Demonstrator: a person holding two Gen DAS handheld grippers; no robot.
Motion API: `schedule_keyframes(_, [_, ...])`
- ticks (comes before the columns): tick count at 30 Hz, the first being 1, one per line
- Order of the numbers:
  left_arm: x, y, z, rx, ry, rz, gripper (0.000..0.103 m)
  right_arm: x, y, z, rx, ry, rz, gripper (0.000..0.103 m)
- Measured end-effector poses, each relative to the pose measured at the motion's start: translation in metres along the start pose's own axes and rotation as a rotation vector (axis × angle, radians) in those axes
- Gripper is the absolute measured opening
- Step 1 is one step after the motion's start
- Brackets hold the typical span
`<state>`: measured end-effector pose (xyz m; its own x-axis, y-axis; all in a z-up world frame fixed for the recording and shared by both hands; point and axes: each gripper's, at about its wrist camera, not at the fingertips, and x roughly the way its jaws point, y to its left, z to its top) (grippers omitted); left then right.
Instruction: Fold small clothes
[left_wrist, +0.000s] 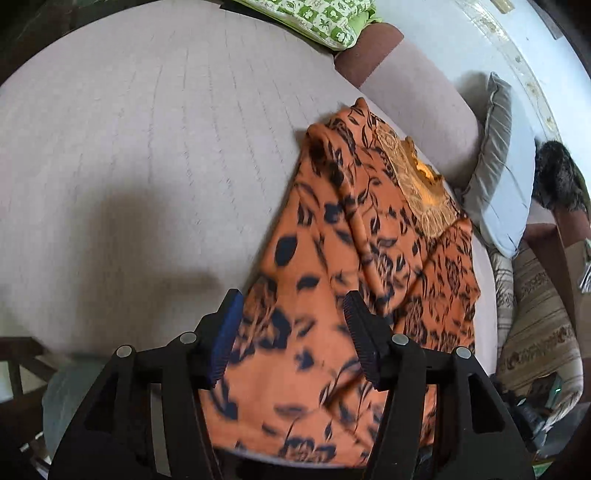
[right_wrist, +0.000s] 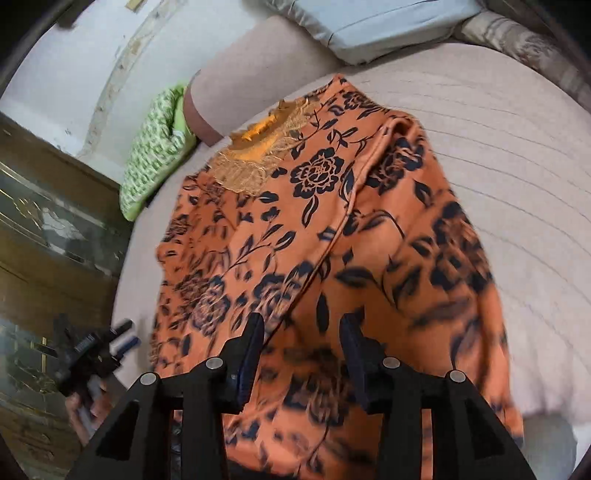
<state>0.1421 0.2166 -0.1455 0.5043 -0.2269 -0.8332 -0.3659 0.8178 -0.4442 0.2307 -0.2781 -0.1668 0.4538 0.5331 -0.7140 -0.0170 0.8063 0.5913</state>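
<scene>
Left gripper (left_wrist: 291, 314) and right gripper (right_wrist: 301, 334): fingers standing released, gripping nothing. Orange floral garment (right_wrist: 314, 229) is lying folded beneath and beyond both fingers on the sofa (left_wrist: 147, 129); green cushion (right_wrist: 151, 155) beyond.

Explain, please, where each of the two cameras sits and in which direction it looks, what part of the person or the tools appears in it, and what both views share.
Left wrist: on the left gripper, looking down along its open jaws at the orange floral garment on the pale sofa seat.
Right wrist: on the right gripper, jaws open, above the garment; the left gripper shows at left.
Shared: garment, seat, green patterned cushion.
</scene>
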Motion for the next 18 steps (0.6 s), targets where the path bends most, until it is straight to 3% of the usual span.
schedule_keyframes(4, [-0.014,0.002,-0.014,-0.030,0.001,-0.005,0.057,-0.042,-0.005,-0.015,0.028,-0.063,0.014,0.041])
schedule_keyframes(9, [-0.022,0.011,-0.028,-0.057,0.021,0.010,0.057,-0.074,-0.012,-0.026,0.006,-0.109,-0.105,0.041])
schedule_keyframes(11, [-0.023,0.016,-0.030,-0.074,0.036,-0.008,0.057,-0.083,-0.029,-0.031,0.054,-0.104,-0.151,0.041])
schedule_keyframes(15, [-0.016,0.018,-0.033,-0.074,0.077,0.027,0.057,-0.087,-0.063,-0.037,0.129,-0.053,-0.165,0.041])
schedule_keyframes(18, [-0.019,0.017,-0.037,-0.087,0.084,0.010,0.057,-0.078,-0.081,-0.037,0.176,-0.024,-0.190,0.041])
